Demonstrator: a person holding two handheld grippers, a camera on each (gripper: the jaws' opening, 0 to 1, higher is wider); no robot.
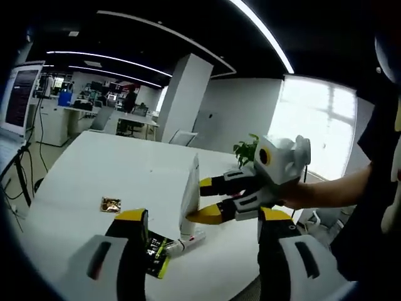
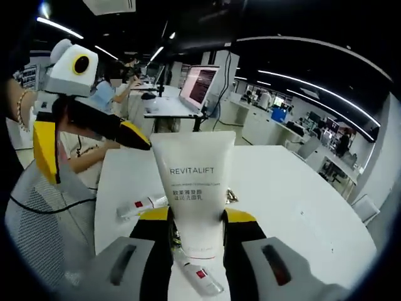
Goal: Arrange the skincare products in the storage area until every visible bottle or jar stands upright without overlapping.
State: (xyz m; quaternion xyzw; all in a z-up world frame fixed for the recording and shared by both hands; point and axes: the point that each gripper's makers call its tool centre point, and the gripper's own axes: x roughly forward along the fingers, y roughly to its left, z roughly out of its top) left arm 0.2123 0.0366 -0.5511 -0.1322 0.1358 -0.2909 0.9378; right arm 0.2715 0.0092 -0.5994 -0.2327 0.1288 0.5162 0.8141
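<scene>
A: What did the right gripper (image 2: 195, 233) hold?

B: It was clamped on a white tube (image 2: 193, 188) printed REVITALIFT, standing upright between its jaws above the white desk (image 2: 294, 200). In the left gripper view the same tube (image 1: 190, 194) showed edge-on, gripped by the right gripper (image 1: 203, 200).

A: And the left gripper (image 1: 203, 227)?

B: Its jaws stood apart, grasping nothing. Just ahead of it lay a small white tube (image 1: 186, 242) beside a dark sachet (image 1: 155, 252); a gold packet (image 1: 111, 204) lay farther off.

A: Anything else near the right gripper?

B: Two small white tubes on the desk, one lying left of the jaws (image 2: 139, 206) and one beneath them (image 2: 202, 278). The left gripper (image 2: 94, 135) reached in from the left.
</scene>
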